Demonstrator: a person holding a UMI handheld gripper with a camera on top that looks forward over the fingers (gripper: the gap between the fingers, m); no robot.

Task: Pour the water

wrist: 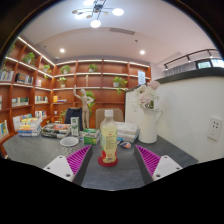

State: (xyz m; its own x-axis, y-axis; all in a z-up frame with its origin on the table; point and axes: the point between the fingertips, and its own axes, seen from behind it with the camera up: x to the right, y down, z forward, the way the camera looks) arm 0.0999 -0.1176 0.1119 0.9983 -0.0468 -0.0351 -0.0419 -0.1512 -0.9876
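A clear bottle with yellowish liquid and a label [109,137] stands upright on a red coaster [108,159] on the grey table [110,175]. My gripper [113,162] is open, its two magenta pads [79,159] spread wide to either side. The bottle stands between the fingertips, slightly ahead, with a clear gap on each side. Nothing is held.
A white pitcher with flowers [149,122] stands to the right, beyond the fingers. Boxes and small containers [30,126] crowd the table's left and back, with a white dish [69,142] near them. Wooden shelves [40,85] line the room behind.
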